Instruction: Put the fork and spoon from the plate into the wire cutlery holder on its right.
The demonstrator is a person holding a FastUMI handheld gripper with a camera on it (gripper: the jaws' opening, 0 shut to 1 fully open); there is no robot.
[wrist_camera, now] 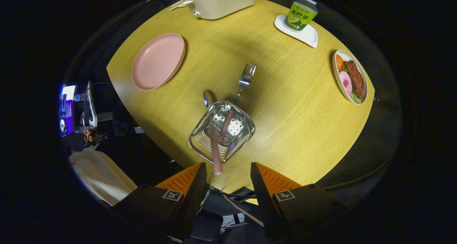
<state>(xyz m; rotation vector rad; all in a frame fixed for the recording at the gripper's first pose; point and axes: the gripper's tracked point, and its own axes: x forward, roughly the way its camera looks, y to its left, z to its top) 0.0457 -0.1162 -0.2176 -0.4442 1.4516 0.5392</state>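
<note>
The wire cutlery holder (222, 131) stands on the wooden table (285, 104), just ahead of my fingers. Two pink checked handles lie inside it. One handle (225, 126) belongs to the fork, whose metal head (247, 75) leans out over the holder's far rim. The other handle (215, 151) rises toward me, its end sitting between my fingertips, nearer the left one and touching neither. The spoon's bowl (207, 98) shows at the far left rim. The pink plate (158, 61) lies bare to the holder's far left. My gripper (228, 172) is open.
A cream box-shaped appliance (219, 1) stands at the table's far edge. A green bottle (300, 14) sits on a white coaster (311, 35) at far right. A dish of food (350, 76) lies near the right edge. The table's near edge runs under my fingers.
</note>
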